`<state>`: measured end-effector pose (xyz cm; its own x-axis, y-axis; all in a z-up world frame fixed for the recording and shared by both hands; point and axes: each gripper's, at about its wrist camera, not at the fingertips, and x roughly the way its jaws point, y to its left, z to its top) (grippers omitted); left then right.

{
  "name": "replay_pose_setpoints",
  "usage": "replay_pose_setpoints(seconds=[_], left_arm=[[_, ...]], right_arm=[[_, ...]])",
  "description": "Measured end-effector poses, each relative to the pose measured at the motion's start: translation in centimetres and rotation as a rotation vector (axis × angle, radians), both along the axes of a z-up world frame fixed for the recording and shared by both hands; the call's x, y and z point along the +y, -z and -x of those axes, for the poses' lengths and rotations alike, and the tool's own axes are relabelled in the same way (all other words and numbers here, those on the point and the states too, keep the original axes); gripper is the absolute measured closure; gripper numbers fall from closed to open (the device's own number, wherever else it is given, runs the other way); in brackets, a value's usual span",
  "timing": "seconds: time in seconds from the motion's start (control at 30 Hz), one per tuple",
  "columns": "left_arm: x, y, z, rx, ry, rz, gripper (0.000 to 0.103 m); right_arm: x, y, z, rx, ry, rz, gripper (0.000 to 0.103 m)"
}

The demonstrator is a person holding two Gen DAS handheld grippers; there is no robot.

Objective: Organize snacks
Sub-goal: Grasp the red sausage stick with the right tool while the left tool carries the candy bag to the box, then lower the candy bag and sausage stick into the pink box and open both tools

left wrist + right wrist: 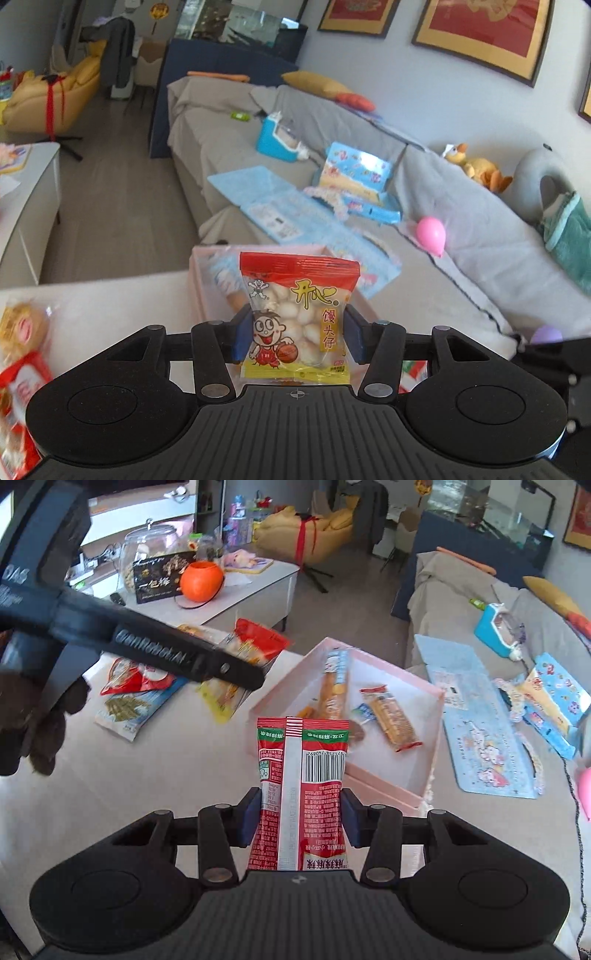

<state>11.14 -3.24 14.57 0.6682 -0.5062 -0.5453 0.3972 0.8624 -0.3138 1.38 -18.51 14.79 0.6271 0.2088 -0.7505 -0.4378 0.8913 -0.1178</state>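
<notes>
My left gripper (295, 336) is shut on a clear snack bag with a red top and a cartoon boy (297, 314), held above the table beside the pink box (195, 280). In the right wrist view the left gripper (255, 664) shows at upper left with that bag (255, 642). My right gripper (301, 818) is shut on a red snack packet (301, 797), its barcode side facing me, just before the near wall of the pink box (388, 786). Several wrapped snack bars (391, 720) lie in the box.
Loose snack packets (136, 686) lie on the white table (147, 775) to the left. A grey sofa (461, 240) with blue boxes (354, 177) and a pink balloon (430, 234) stands behind. A side table holds an orange pumpkin bucket (201, 581) and a glass jar (147, 546).
</notes>
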Motion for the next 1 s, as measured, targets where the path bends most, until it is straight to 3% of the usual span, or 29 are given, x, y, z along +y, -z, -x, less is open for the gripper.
replay_pose_setpoints(seconds=[0.07,0.17,0.33,0.53,0.63,0.73,0.9,1.0], left_arm=[[-1.6,0.7,-2.7,0.029,0.02,0.014,0.046],[-3.4,3.0,-5.0,0.077,-0.024,-0.067,0.048],[-2.3,4.6,-4.5,0.091,-0.043,-0.015,0.048],[-2.7,4.8,-4.2,0.077,0.048,-0.053,0.048],[-3.8,6.0,-4.6,0.153,0.063,-0.154,0.048],[-4.2,6.9,-4.1,0.138,0.076,-0.235,0.046],[-1.1,5.2,-3.9,0.062,-0.042,-0.038,0.048],[-0.2,4.0,-3.4,0.019,-0.065,-0.019,0.048]], right_arm=[[-1.2,-0.3,-0.3,-0.018,0.031,-0.019,0.058],[-2.7,-0.5,-0.6,-0.042,0.072,-0.047,0.058],[-3.8,-0.1,-1.0,-0.042,0.096,-0.062,0.058],[-3.6,0.4,-1.7,-0.04,0.108,-0.058,0.058],[-3.1,0.4,-2.0,-0.039,0.111,-0.056,0.058],[-2.8,0.3,-2.0,-0.051,0.117,-0.041,0.058],[-2.8,0.4,-2.9,-0.06,0.136,-0.042,0.058],[-3.0,0.7,-3.5,-0.061,0.15,-0.046,0.058]])
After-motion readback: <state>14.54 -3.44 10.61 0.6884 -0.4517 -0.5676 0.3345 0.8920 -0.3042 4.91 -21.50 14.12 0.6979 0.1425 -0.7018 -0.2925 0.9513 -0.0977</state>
